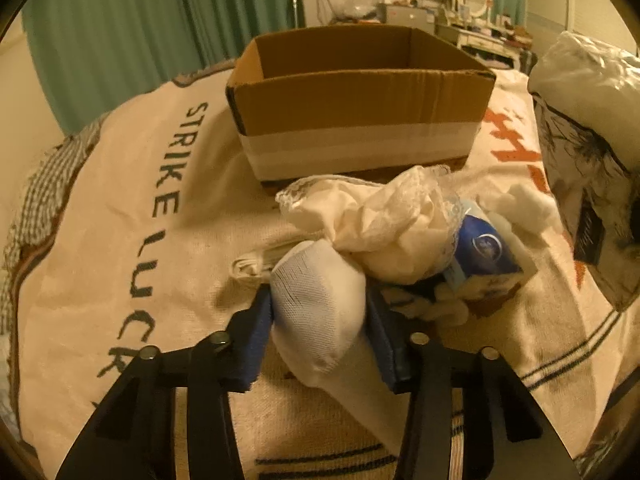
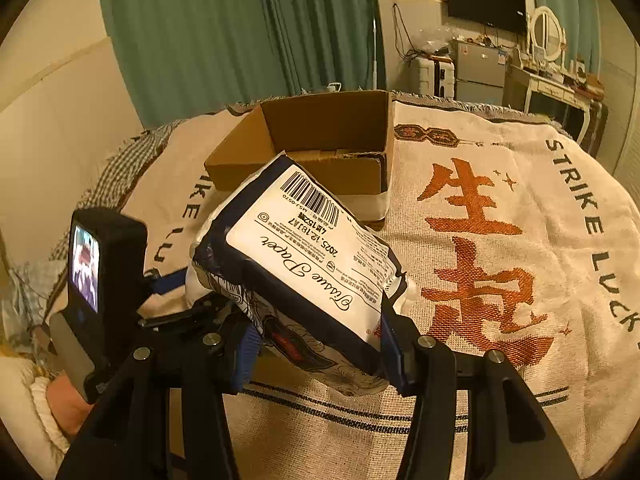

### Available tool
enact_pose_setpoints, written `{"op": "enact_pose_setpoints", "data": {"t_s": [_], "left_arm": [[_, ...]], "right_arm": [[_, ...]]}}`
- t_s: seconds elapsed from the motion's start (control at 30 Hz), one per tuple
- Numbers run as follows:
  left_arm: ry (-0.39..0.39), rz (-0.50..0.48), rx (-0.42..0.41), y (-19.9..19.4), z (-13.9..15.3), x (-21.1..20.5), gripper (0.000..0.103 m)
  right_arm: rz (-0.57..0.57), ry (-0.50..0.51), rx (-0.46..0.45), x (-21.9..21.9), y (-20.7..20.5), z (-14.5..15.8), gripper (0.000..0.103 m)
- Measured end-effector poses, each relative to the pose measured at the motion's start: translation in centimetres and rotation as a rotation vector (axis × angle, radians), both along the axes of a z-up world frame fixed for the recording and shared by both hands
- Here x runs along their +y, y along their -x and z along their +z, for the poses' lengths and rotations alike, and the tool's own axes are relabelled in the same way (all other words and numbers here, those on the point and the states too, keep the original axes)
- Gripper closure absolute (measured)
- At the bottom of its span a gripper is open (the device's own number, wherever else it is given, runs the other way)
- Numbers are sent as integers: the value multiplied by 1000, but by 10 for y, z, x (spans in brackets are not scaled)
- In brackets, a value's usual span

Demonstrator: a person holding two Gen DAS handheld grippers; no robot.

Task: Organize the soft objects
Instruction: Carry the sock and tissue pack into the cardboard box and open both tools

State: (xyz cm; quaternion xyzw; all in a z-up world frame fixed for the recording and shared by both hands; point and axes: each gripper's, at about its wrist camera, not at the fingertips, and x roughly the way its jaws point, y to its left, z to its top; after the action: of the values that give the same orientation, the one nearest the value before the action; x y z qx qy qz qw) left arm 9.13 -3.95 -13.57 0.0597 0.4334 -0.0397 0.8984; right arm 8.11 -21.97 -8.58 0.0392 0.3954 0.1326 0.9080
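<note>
The left tongs [image 1: 320, 320] pinch a white sock [image 1: 320, 312] between their blue pads [image 1: 256, 340], the sock bulging up between them and trailing down toward the camera. Just beyond the sock, at about 1 o'clock from it, lies a crumpled cream cloth with a lace edge [image 1: 380, 216], touching the sock's top. At 3 o'clock from that cloth a small blue tissue pack [image 1: 484, 252] lies tilted, partly tucked under the cloth, with white cotton balls [image 1: 524, 200] beside it and more below it. A folded cream strap or cloth [image 1: 256, 260] peeks out at 10 o'clock from the sock. All of this rests on a cream woven blanket [image 1: 140, 200] lettered "STRIKE LUCK". At 12 o'clock stands an open cardboard box [image 1: 352, 120] with a pale tape band around its lower wall; what the left view shows of its inside is bare.

The right tongs [image 2: 316, 340] are closed on a large pack of tissue paper [image 2: 304, 256], gripped at its lower end and held tilted above the blanket [image 2: 480, 240], barcode end pointing toward 11 o'clock. The same cardboard box [image 2: 320, 140] sits beyond it at 12 o'clock, the pack's far end overlapping the box's near wall in this view. At 9 o'clock the left gripper's camera unit [image 2: 104, 272] shows. In the left view, this pack [image 1: 588, 160] appears at 2 o'clock.
</note>
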Motion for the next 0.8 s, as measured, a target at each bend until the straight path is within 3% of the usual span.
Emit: {"op": "enact_pose_setpoints", "data": {"t_s": [0.17, 0.3, 0.53, 0.7, 0.8], "left_arm": [[32, 22, -19, 21, 26, 15, 62], [66, 37, -35, 28, 51, 29, 62], [70, -15, -168, 38, 127, 25, 62], [78, -44, -244, 14, 181, 14, 62], [130, -56, -289, -12, 213, 13, 62]], "right_arm": [[-14, -90, -17, -7, 7, 20, 52], [-21, -138, -77, -7, 22, 54, 52], [-2, -190, -137, -1, 28, 117, 52], [-2, -216, -166, -3, 6, 160, 52], [-1, -218, -192, -3, -15, 185, 52]]}}
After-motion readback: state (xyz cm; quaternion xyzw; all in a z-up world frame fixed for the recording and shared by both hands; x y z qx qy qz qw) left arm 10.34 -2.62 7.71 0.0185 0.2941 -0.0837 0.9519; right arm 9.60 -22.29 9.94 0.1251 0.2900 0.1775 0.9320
